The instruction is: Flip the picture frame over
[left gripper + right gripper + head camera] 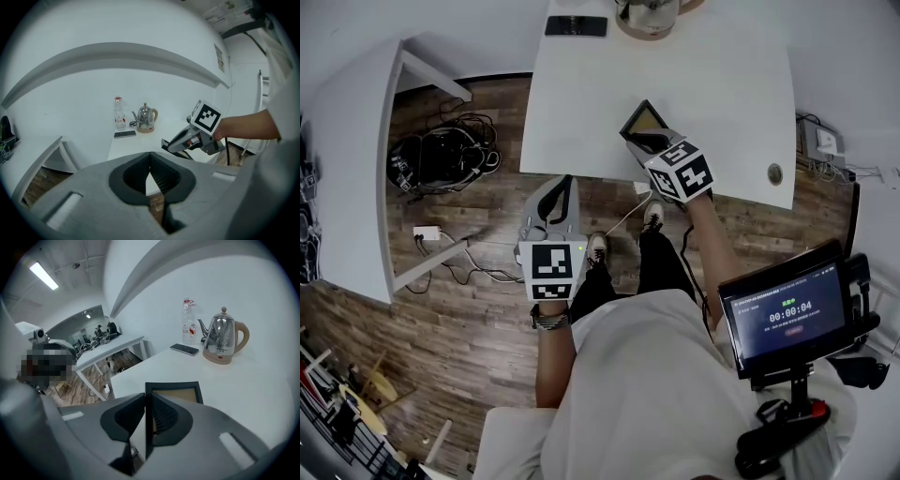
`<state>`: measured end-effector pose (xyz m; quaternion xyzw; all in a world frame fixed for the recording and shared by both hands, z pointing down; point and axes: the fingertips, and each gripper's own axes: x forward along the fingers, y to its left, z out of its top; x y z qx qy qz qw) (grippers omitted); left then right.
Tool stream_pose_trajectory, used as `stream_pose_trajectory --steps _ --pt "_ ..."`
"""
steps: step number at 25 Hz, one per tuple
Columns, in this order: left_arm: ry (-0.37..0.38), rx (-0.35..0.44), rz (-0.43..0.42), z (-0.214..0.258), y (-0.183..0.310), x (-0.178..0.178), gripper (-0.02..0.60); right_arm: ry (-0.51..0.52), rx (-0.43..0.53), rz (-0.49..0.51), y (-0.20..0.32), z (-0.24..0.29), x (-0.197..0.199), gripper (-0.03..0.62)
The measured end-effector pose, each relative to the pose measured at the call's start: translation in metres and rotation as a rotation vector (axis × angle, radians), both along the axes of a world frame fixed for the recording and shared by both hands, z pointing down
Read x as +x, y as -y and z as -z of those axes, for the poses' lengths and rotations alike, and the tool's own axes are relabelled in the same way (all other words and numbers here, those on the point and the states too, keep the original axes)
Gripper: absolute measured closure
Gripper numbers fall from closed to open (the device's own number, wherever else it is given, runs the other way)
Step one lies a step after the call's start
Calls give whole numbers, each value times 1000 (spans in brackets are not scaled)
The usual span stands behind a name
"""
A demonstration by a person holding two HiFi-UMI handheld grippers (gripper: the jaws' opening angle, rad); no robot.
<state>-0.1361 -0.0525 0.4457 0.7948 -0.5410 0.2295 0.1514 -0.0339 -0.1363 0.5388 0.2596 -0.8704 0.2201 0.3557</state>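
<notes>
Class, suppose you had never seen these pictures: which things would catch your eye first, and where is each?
The dark picture frame tilts up at the near edge of the white table, clamped in the right hand-held gripper. The left hand-held gripper hangs shut and empty over the wooden floor, and a shiny kettle stands at the far edge of that table.

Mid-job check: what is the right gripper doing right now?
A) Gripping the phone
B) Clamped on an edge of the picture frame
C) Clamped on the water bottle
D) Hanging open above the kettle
B: in the right gripper view, the right gripper has its jaws closed on the dark edge of the picture frame, well short of the kettle.
</notes>
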Motion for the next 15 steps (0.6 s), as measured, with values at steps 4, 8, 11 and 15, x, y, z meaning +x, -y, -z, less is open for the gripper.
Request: stream_pose_trajectory --steps 4,8,11,15 --pt "-2 0 -5 -1 1 2 577 123 -57 -38 -2 11 -6 546" --pt "-2 -1 -11 -1 3 1 578 241 -115 -89 1 20 -9 548" --pt "5 1 -19 0 4 18 578 343 -159 -141 6 26 9 548" --pt "17 6 -33 3 7 46 578 487 -225 -218 14 33 41 549"
